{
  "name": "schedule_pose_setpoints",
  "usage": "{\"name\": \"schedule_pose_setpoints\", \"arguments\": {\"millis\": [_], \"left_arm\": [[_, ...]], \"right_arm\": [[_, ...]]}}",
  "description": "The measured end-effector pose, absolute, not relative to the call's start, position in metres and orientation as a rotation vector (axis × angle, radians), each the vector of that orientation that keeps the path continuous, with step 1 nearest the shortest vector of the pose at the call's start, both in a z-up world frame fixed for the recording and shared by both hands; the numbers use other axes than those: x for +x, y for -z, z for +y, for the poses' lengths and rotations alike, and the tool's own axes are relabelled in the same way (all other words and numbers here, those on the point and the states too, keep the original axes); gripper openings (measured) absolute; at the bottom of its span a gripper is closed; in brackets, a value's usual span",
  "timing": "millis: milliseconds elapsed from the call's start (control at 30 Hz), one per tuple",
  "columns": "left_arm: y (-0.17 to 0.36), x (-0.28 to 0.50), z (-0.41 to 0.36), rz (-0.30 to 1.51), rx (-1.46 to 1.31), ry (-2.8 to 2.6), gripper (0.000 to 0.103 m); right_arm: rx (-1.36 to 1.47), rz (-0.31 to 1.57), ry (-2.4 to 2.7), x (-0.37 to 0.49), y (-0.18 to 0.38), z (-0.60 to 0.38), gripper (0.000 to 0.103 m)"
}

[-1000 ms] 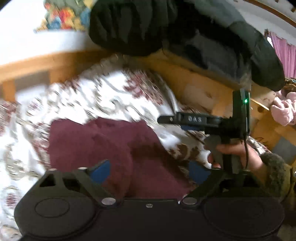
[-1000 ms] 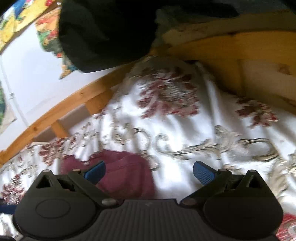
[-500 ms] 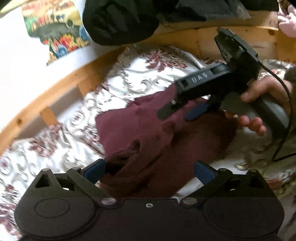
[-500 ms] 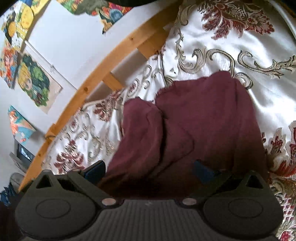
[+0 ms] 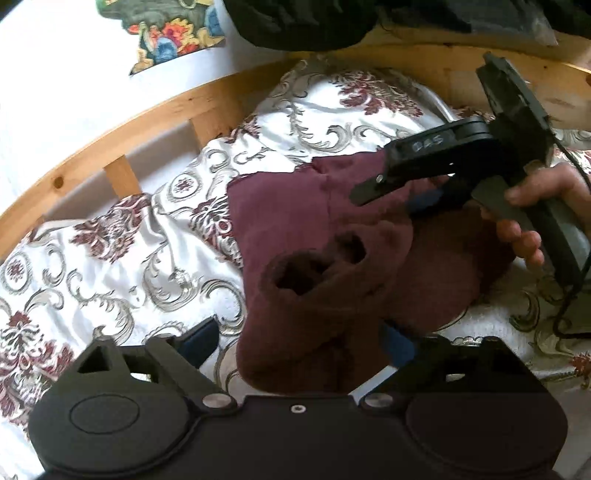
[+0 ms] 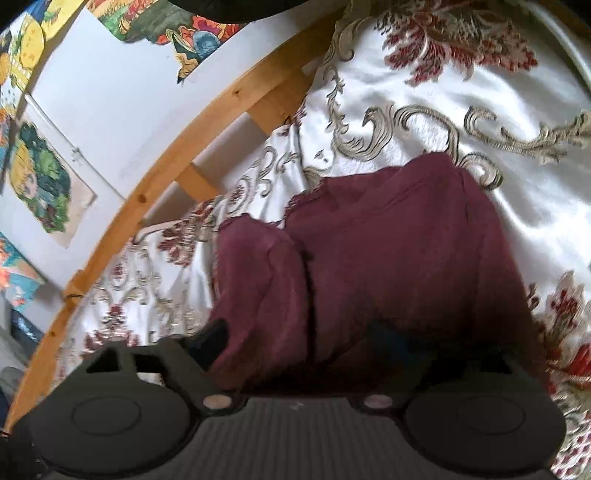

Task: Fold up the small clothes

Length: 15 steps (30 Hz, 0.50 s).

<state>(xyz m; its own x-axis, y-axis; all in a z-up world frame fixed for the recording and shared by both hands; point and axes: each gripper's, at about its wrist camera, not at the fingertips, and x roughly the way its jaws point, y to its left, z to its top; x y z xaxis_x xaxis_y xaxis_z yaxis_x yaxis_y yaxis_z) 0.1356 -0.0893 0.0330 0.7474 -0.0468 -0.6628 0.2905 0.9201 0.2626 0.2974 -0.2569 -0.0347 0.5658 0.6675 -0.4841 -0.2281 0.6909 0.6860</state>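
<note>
Garment: maroon knit garment [image 5: 325, 236] lies crumpled on the bed, between and ahead of both tools; two round openings show in its raised middle fold in the left wrist view.
Garment, right wrist view: the same cloth [image 6: 388, 258] fills the middle of the frame, a rolled fold to the left of a flatter panel, its near edge running under the tool's fingers.
Left tool: left tool [image 5: 299, 343] is low over the near end of the garment, jaws spread wide; the cloth bulges up between the two blue-padded fingers, the left finger [image 5: 199, 338] over the bedspread just beside the cloth, the right one against the cloth's edge. Nothing is pinched.
Right tool: right tool [image 6: 306, 343] points down onto the garment with jaws wide; its left finger sits at the cloth's left edge, its right finger rests dark against the cloth. Whether any fabric is caught cannot be told.
Right tool from the left wrist view: it [image 5: 384, 192] comes in from the right, tilted down toward the far right part of the garment, fingertips on or just above the cloth.
Right hand: bare right hand [image 5: 532, 214] wraps the handle, fingers curled beneath, thumb on top, wrist leaving the frame at the right edge.
Bed: white bedspread [image 5: 110, 266] with grey scrolls and dark red flowers, under the garment.
Rail: wooden bed rail [image 5: 147, 122] curves beyond the bedspread, ahead of both tools.
Wall: white wall with colourful pictures [image 6: 40, 177] behind the rail.
Dark clothing: black fabric [image 5: 303, 22] hangs at the top, beyond the rail.
</note>
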Motion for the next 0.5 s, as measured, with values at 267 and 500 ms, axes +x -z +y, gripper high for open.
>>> {"name": "schedule_pose_setpoints", "arguments": {"millis": [267,500], "left_arm": [[-0.038,0.134,-0.101,0.669,0.403,0.245,0.043],[-0.056,0.137,-0.109,0.654,0.257,0.345,0.022]], "right_arm": [[0.643,0.789,-0.556,0.303,0.038,-0.269,0.019],[0.484,0.611,-0.598,0.301,-0.005,-0.276,0.013]]}}
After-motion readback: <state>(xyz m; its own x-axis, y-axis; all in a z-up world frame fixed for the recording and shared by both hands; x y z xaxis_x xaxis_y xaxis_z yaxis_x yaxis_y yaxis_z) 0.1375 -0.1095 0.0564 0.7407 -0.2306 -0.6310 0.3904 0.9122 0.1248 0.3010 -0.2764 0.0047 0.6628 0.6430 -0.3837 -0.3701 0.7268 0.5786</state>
